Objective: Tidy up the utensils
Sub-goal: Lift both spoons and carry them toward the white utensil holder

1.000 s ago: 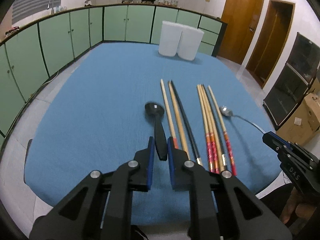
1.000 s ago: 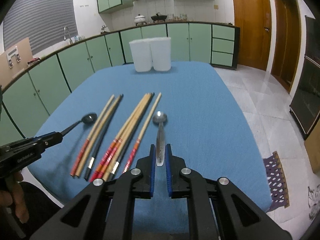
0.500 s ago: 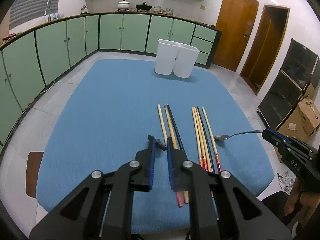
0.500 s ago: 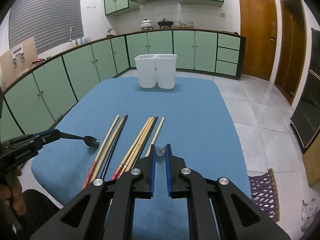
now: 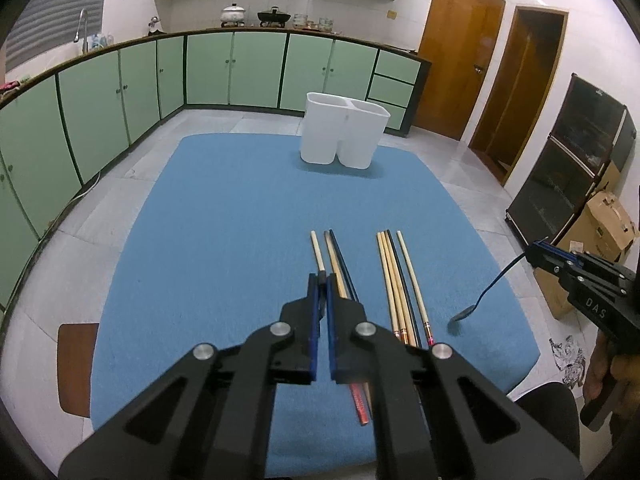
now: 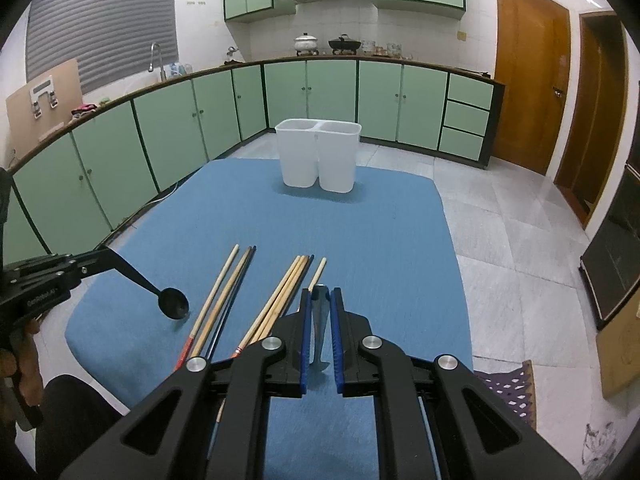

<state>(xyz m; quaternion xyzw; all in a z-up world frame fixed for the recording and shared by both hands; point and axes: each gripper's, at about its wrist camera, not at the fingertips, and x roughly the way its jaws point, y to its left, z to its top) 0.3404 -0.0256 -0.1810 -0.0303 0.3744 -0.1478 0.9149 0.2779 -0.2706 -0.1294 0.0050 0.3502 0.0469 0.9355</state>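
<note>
Because both spoons are pinched far out on their handles, each bowl hangs free and can swing. The left gripper [image 5: 321, 280] is clenched on the matte black plastic spoon [image 6: 173, 303], whose thin stiff handle slants down to a bowl hanging clear of the table, at about nine o'clock in the right wrist view. The right gripper [image 6: 321, 292] is clenched on the slim polished steel spoon [image 5: 486, 290], whose bowl dangles at about four o'clock in the left wrist view. Both look light and rigid; the steel one is likely slippery, so a hold nearer the neck would steady it better, I judge.

Two loose bundles of long wooden and black chopsticks [image 5: 394, 280] lie side by side on the blue cloth-covered table [image 5: 240, 208], thin, light and apt to roll; gripping them mid-length would suit. At twelve o'clock, well apart, stands the white plastic two-compartment holder [image 6: 318, 156]; both its compartments look empty from here. Pale green cabinets [image 6: 168, 128] curve round the tiled kitchen, and brown wooden doors [image 6: 528, 80] stand at two o'clock.
</note>
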